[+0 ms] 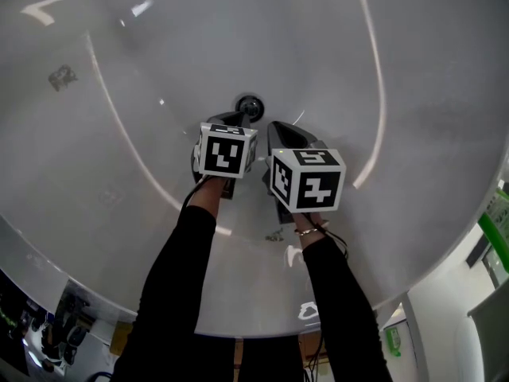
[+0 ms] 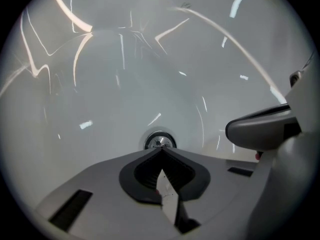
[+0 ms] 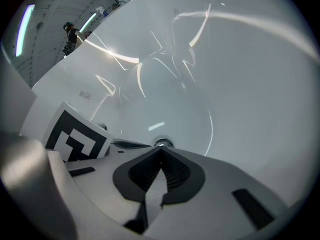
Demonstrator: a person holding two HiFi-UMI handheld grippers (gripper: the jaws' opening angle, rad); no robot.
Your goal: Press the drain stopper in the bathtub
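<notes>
A glossy white bathtub fills the head view, and its round chrome drain stopper sits in the floor of the basin near the middle of the picture. Two arms in black sleeves reach down into the tub side by side.

The left gripper, grey with a black-and-white marker cube, points at the stopper, with its tips just short of it. In the left gripper view its jaws are pressed together at the tips with nothing between them, and the stopper shows right beyond the tips.

The right gripper lies just beside the left one, a little farther back from the drain. Its jaws are likewise closed and empty, and its own view has the stopper peeking over the tips.
</notes>
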